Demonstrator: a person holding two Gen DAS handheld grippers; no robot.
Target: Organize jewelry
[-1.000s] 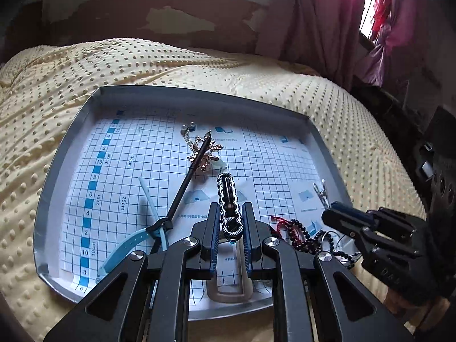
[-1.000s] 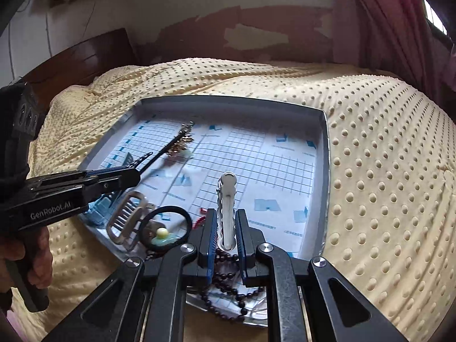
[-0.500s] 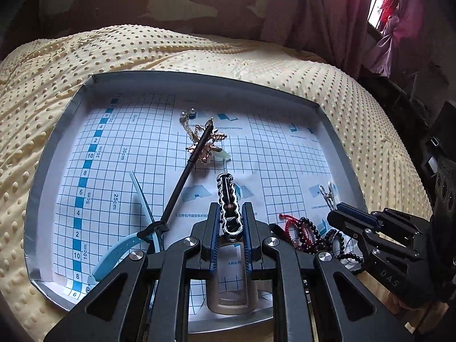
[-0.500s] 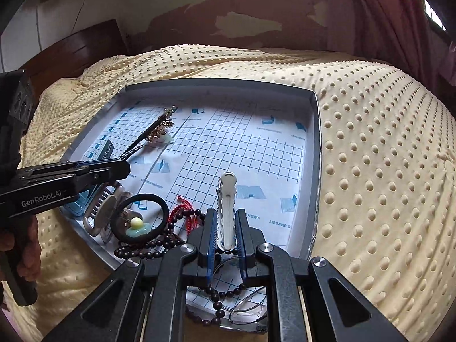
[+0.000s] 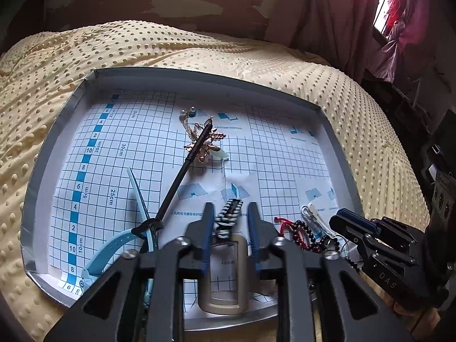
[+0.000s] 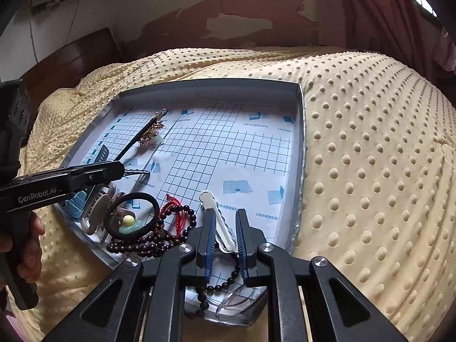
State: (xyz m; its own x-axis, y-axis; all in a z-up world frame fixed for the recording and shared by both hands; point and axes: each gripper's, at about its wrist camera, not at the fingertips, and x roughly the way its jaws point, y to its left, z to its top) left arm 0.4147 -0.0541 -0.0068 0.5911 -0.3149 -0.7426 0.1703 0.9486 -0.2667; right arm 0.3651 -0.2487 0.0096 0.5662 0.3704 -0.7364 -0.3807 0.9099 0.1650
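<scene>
Grey metal tray (image 5: 339, 148) lined with blue grid paper, resting on cream dotted bedspread (image 6: 370, 148). Left gripper (image 5: 229, 222) at near edge, fingers parted, black-and-white braided bracelet (image 5: 229, 213) lying loose between them, tan rectangular buckle (image 5: 219, 293) below. Right gripper (image 6: 223, 228) at near right corner, fingers apart around white hair clip (image 6: 212, 208), clip touching left finger only. Dark wooden bead string (image 6: 159, 236) just left. Black hair stick (image 5: 185, 165) across gold brooch (image 5: 206, 145) mid-tray.
</scene>
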